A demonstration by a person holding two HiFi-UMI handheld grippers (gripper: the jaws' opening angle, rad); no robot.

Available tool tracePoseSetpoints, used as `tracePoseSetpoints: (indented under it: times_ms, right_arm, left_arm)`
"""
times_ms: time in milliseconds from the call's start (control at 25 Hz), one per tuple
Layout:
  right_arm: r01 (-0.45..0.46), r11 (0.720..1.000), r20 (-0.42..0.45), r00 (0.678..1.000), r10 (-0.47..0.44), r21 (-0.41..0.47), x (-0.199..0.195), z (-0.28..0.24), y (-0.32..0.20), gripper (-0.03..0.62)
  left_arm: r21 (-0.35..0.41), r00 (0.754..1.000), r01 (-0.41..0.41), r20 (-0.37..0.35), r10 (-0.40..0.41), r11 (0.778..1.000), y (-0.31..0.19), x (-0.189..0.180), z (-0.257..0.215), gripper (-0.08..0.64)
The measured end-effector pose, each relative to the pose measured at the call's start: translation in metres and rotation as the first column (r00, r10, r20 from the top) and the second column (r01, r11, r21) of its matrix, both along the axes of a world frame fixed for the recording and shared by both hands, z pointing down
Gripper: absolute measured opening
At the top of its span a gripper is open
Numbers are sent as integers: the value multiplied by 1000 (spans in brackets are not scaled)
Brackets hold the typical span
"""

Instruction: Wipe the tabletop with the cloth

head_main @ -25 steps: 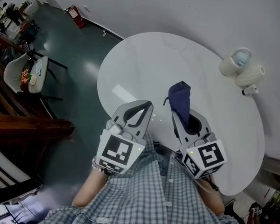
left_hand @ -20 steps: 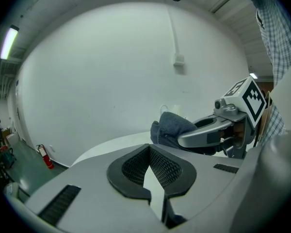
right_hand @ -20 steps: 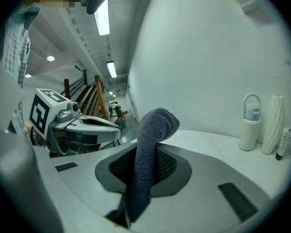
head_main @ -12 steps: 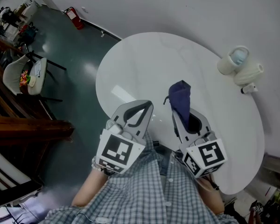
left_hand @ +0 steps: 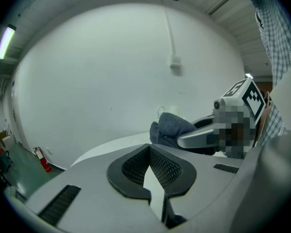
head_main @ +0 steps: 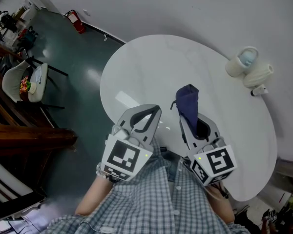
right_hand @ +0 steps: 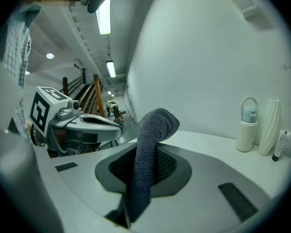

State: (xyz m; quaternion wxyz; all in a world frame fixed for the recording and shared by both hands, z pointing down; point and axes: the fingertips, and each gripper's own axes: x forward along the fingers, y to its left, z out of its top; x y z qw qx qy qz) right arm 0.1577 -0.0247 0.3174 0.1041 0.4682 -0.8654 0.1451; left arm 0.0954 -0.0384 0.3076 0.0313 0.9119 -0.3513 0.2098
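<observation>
A dark blue cloth (head_main: 188,101) sticks up from my right gripper (head_main: 185,119), which is shut on it above the near part of the round white tabletop (head_main: 151,67). In the right gripper view the cloth (right_hand: 153,130) rises between the jaws and curls over at the top, with the gripper (right_hand: 153,154) pinching its lower part. My left gripper (head_main: 155,109) hovers beside it on the left, over the table's near edge. Its jaws are shut with nothing between them, as the left gripper view (left_hand: 149,147) also shows. The cloth (left_hand: 169,128) does not touch the table.
At the table's far right, against the wall, stand a white bottle with a handle (head_main: 240,62), a ribbed white vase (head_main: 256,75) and a small tube (head_main: 258,92). On the floor to the left are a chair (head_main: 27,79) and a wooden stair (head_main: 29,130). A person's checked shirt (head_main: 156,199) fills the bottom.
Both grippers and the cloth hold their places; only the head view has shifted slightly.
</observation>
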Motion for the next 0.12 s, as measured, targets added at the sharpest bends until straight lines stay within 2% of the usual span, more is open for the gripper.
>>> tracePoseSetpoints:
  times_ms: [120]
  right_arm:
    - [4, 1000, -1, 1000, -4, 2, -2, -1, 1, 52]
  left_arm:
    - [-1, 1000, 2, -1, -2, 1000, 1, -2, 0, 5]
